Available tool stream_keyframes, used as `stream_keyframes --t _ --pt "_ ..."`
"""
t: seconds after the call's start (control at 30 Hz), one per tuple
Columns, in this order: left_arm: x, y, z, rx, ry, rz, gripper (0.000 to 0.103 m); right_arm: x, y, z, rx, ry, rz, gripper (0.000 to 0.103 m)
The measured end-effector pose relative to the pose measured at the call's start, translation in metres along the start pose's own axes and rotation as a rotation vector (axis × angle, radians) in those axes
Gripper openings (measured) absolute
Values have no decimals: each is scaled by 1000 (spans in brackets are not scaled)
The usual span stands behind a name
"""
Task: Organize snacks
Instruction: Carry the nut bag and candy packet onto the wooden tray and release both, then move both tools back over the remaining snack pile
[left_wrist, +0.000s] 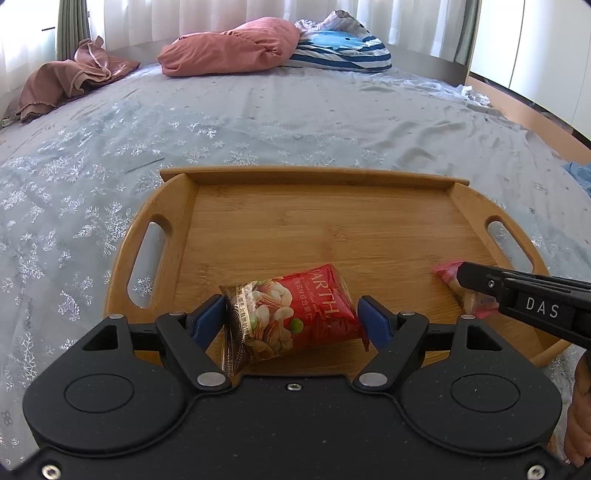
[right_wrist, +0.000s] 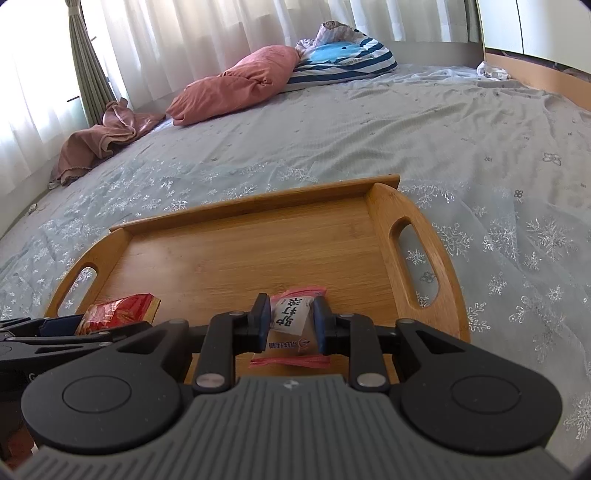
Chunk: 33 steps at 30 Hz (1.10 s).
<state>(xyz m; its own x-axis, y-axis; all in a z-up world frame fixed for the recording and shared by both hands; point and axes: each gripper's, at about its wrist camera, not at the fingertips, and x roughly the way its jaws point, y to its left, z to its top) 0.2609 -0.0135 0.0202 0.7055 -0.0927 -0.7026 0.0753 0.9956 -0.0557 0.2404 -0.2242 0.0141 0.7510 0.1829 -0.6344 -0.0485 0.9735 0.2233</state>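
Note:
A bamboo tray (left_wrist: 321, 229) with cut-out handles lies on the bed; it also shows in the right wrist view (right_wrist: 236, 254). My left gripper (left_wrist: 291, 319) is shut on a red mixed-nut packet (left_wrist: 295, 314), held over the tray's near part; the packet's end also shows in the right wrist view (right_wrist: 118, 310). My right gripper (right_wrist: 290, 319) is shut on a small pink-edged white snack packet (right_wrist: 291, 317), over the tray's near right part. In the left wrist view that packet (left_wrist: 448, 271) peeks out behind the right gripper's black body (left_wrist: 524, 299).
The tray rests on a grey bedsheet with silver snowflakes (left_wrist: 258, 125). A pink pillow (left_wrist: 232, 48), a blue striped pillow (left_wrist: 343, 48) and a brown cloth (left_wrist: 70, 81) lie at the far end. Curtains hang behind. A wooden bed frame (right_wrist: 535, 74) runs along the right.

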Motion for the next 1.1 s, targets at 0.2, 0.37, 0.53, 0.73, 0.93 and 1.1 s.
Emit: stream_keyframes --t 0.2,0.37,0.53,0.73,0.93,1.1 --pt "2 -3 -1 23 1 9 78 0 2 -1 -15 -3 -4 29" --pt "2 -3 -1 25 2 9 79 0 2 -1 -22 -3 -7 30" --pt "2 -3 -1 21 3 6 82 0 4 0 -41 4 -10 35" --pt "-8 2 -1 19 -3 0 93 -1 7 -2 -56 17 -10 47" --pt "-42 3 -6 52 -49 -10 101 -19 10 -5 -93 -7 -4 65" --pt "-79 3 -25 68 -91 -35 103 -43 13 -12 -133 -37 20 79"
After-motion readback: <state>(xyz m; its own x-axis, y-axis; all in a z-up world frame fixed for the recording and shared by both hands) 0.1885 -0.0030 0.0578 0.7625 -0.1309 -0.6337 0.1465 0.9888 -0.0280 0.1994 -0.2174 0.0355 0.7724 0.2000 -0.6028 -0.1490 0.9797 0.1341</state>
